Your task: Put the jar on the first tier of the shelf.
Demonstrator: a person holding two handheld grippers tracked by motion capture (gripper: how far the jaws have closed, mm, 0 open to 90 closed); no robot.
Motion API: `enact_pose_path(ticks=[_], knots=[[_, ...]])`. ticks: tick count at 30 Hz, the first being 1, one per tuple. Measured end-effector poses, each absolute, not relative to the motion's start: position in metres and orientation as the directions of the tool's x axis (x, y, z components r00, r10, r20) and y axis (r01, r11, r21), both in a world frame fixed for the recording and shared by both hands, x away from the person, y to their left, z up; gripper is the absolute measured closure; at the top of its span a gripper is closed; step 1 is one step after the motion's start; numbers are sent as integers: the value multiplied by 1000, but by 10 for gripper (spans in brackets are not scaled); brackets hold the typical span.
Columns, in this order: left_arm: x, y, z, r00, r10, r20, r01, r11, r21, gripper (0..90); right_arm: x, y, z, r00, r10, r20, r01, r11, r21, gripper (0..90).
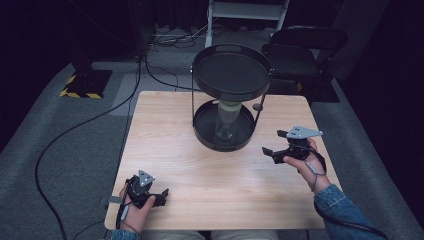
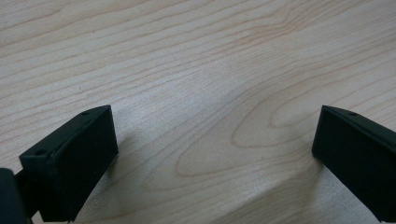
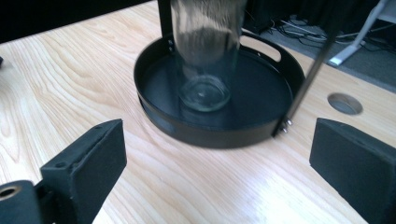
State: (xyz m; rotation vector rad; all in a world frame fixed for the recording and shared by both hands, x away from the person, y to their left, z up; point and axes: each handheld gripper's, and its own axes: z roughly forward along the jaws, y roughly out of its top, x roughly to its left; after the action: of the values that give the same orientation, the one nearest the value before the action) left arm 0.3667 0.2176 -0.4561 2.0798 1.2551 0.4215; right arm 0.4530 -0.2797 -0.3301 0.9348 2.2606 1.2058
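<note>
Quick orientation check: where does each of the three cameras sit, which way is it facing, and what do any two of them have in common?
High view: above the person's side, looking forward and down on the wooden table and two-tier black tray stand; both hands show, left tool and right tool.
Left gripper view: rides the left tool, facing bare tabletop; black jaws wide apart.
Right gripper view: rides the right tool, facing the stand's lower tray and glass jar.
Shared: high and right gripper views both show the jar.
</note>
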Motion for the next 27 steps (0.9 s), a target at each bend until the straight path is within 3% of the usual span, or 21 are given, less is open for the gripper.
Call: enact_pose_path(ticks=[27], knots=[[367, 218, -456, 487, 871, -62, 658, -319, 682, 1, 417, -326, -342, -646, 763, -39, 425, 401, 812, 39]])
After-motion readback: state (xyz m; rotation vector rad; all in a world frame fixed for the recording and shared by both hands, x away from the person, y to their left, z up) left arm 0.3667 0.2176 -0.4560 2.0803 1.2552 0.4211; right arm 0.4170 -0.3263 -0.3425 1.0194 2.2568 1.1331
